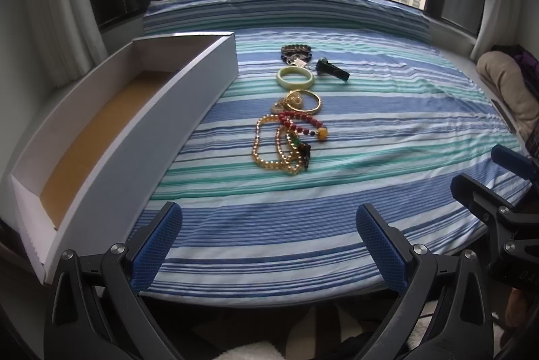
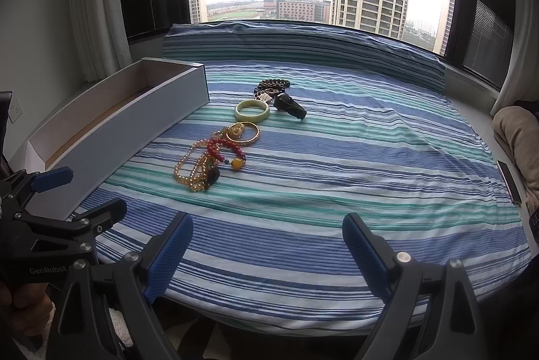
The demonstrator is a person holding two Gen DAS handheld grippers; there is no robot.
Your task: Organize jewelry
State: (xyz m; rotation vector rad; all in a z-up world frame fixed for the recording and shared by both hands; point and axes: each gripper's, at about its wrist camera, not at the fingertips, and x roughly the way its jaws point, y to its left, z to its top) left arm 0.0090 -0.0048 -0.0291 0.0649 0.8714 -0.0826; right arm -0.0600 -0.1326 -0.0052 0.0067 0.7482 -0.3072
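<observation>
Jewelry lies in a row on the striped cloth: a gold bead necklace [image 1: 269,151] [image 2: 190,168], a red bead bracelet [image 1: 303,122] [image 2: 229,149], a gold bangle [image 1: 303,100] [image 2: 244,131], a pale green jade bangle [image 1: 295,77] [image 2: 252,110], a dark bead bracelet [image 1: 295,52] [image 2: 271,87] and a dark green pendant [image 1: 331,68] [image 2: 289,105]. A long white box [image 1: 111,131] [image 2: 118,121], open and empty, lies left of them. My left gripper [image 1: 269,238] is open near the front edge. My right gripper [image 2: 267,250] is open too, also short of the jewelry.
The striped blue, teal and white cloth [image 1: 370,131] covers a raised surface under a big window. A beige bundle [image 1: 505,84] and a dark flat device [image 2: 508,181] lie at the right edge. The right gripper shows in the left wrist view [image 1: 498,185].
</observation>
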